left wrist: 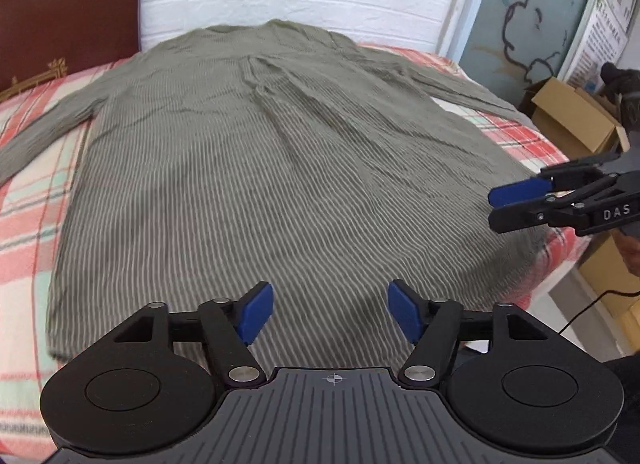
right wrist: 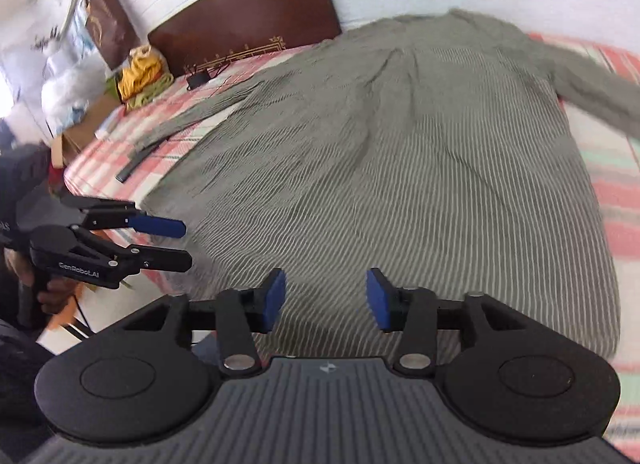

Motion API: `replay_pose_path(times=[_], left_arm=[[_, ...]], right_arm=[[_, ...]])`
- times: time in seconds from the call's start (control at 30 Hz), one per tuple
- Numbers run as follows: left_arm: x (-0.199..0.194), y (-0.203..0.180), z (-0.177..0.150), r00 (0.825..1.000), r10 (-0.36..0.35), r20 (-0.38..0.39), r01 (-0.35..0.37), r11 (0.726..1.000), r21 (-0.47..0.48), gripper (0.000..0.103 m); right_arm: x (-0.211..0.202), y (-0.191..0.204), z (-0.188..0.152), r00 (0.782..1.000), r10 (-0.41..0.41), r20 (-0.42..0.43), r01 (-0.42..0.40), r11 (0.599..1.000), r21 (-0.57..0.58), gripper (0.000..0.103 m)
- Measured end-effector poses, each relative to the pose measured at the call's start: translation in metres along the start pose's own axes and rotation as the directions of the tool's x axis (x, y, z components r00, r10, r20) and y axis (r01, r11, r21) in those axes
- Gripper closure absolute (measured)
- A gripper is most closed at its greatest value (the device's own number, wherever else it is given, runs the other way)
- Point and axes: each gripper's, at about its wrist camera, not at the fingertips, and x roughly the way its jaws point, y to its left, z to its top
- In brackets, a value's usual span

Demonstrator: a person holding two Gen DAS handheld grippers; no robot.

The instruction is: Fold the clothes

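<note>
The grey-green striped long-sleeved shirt is spread flat on the red plaid bed, collar far, hem nearest both parted, empty left tongs and right tongs.

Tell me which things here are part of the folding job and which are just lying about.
For the job: striped shirt, left gripper, right gripper.
Lying about: cardboard box, yellow cloth pile, brown headboard.
</note>
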Motion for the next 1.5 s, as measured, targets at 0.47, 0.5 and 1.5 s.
replay_pose_path(times=[0.47,0.5,1.5], left_arm=[[0.017,0.012,-0.003,0.99,-0.089,-0.109,0.087,0.996,-0.026,0.103],[0.016,0.012,-0.001,0.989,-0.095,-0.109,0.092,0.995,-0.029,0.103],[0.218,0.226,0.322,0.9,0.432,0.065,-0.435,0.899,0.056,0.032]], right_arm=[[0.032,0.019,0.008,0.983,0.003,-0.181,-0.036,0.984,-0.177,0.103],[0.031,0.022,0.009,0.983,0.001,-0.181,-0.035,0.982,-0.186,0.103],[0.191,-0.212,0.341,0.943,-0.284,0.171,0.3,0.951,-0.079,0.043]])
